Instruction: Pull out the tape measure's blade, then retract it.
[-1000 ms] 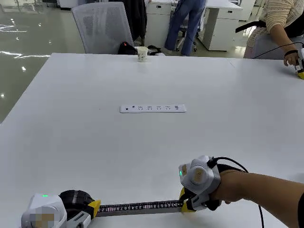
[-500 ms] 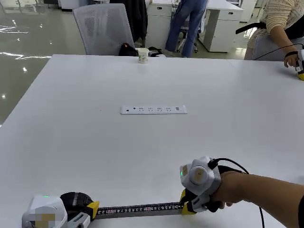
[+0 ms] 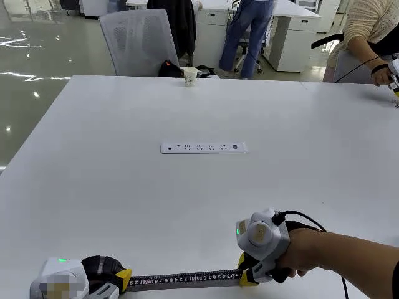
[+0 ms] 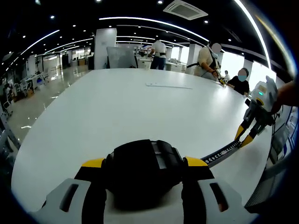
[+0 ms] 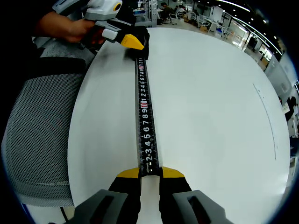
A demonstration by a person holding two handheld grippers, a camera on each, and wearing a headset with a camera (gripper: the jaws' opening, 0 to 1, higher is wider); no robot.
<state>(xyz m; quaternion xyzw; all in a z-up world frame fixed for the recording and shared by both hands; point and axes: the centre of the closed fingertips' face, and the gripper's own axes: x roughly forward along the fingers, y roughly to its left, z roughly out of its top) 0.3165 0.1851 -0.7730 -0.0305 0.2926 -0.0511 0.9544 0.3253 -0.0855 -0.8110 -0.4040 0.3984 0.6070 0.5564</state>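
A white power strip (image 3: 204,147) lies mid-frame on the white table (image 3: 299,118). A paper cup (image 3: 189,76) stands at the table's far edge, upper centre, before a grey mesh chair (image 3: 138,40).

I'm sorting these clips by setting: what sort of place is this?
Most likely an open-plan office or lab workspace. A large white table carries a power strip, a mesh office chair stands at its far edge, and white desks sit beyond on a glossy floor, with a person standing among them.

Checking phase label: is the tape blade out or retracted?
Out: blade spans from the case in the left gripper to the right gripper, numbers showing.
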